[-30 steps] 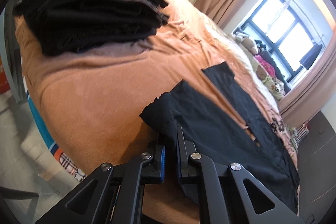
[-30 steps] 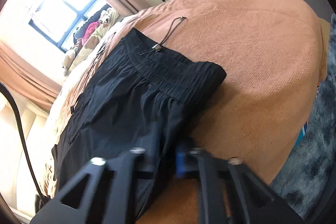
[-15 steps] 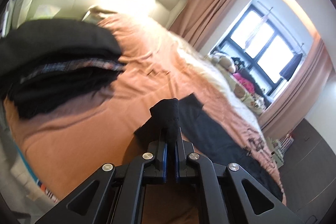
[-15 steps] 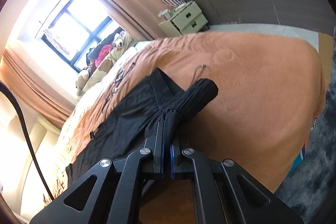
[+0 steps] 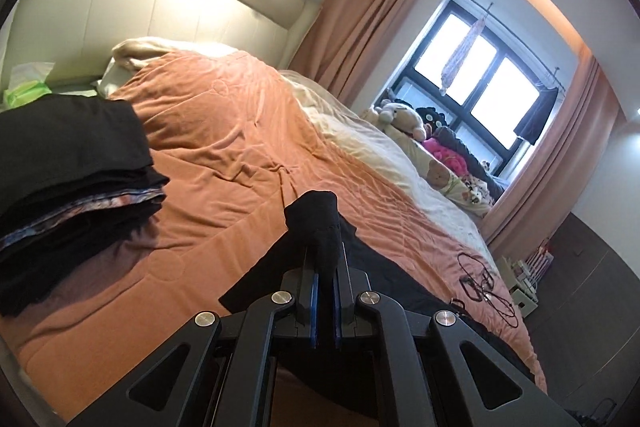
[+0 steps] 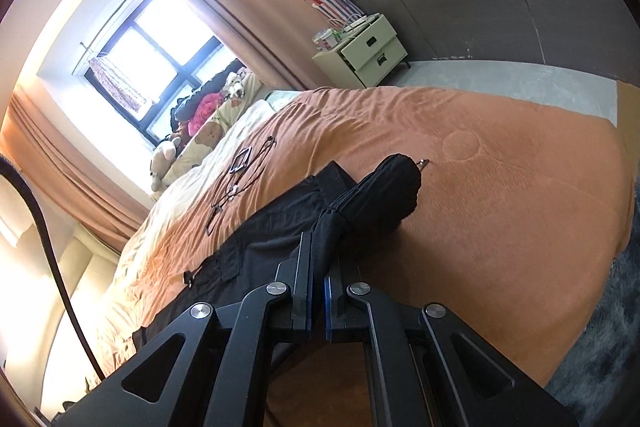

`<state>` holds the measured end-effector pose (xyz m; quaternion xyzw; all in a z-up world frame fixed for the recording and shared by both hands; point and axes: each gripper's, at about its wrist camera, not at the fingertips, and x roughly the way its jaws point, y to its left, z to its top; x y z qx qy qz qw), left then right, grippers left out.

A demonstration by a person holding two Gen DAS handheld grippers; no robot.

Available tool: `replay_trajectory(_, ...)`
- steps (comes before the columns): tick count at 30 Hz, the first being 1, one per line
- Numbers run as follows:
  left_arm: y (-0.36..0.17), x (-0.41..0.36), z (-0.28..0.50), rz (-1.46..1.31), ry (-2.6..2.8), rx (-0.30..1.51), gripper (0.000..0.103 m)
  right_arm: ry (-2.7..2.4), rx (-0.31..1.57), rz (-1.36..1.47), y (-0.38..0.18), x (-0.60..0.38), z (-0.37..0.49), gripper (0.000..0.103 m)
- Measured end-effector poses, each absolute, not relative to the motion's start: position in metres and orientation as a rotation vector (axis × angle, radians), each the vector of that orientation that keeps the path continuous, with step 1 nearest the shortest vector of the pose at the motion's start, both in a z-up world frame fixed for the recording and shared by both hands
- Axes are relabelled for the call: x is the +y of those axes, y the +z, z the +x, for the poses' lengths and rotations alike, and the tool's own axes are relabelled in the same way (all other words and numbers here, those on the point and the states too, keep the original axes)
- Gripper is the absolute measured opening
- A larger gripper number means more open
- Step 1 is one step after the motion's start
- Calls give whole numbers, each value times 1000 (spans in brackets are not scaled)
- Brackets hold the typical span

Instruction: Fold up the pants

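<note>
Black pants lie across the orange blanket on the bed. My left gripper is shut on the leg end, and a bunch of black cloth sticks up from between its blue pads above the bed. In the right wrist view my right gripper is shut on the elastic waistband of the pants, which is lifted and folded over. The rest of the pants trails down onto the blanket toward the left.
A stack of folded dark clothes sits on the bed at the left. Black cords lie on the blanket, also cords. Stuffed toys line the window side. A small drawer cabinet stands by the dark wardrobe.
Both grippers have risen, lifting the leg end and the waistband off the blanket. The left view has swung up toward the headboard and window, and the cloth now hangs bunched between the pads.
</note>
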<state>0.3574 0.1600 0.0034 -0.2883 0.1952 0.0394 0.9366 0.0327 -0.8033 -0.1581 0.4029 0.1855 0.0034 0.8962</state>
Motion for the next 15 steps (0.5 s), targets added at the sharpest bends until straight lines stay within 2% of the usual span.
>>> replay_trajectory(15,21,145,477,-527,60,442,6,-22,404,780,-119,-788,109,1)
